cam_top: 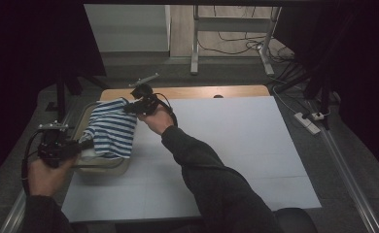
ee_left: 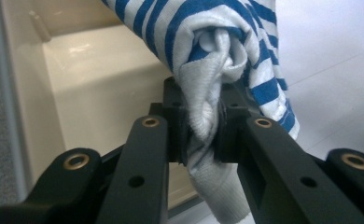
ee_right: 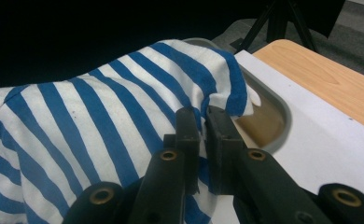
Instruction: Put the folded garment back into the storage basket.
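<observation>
Landmark: beige tub (cam_top: pixel 86 166) at the left edge of the bench (cam_top: pixel 236 160).

Striped cloth (cam_top: pixel 111 130): blue and white, suspended over the tub, stretched between both tools; its lower part hangs towards the tub's interior.

Left gripper (cam_top: pixel 80 144): at the tub's near side. Jaws closed tight on a bunched, rolled end of the cloth; fabric is pinched between the pads.

Right gripper (cam_top: pixel 129 108): at the tub's far side. Jaws nearly together, clamping a folded edge of the cloth.

Wooden table (cam_top: pixel 187 91) — white sheet (cam_top: pixel 236 145) across it, beige tub (cam_top: pixel 105 165) at the left edge
</observation>
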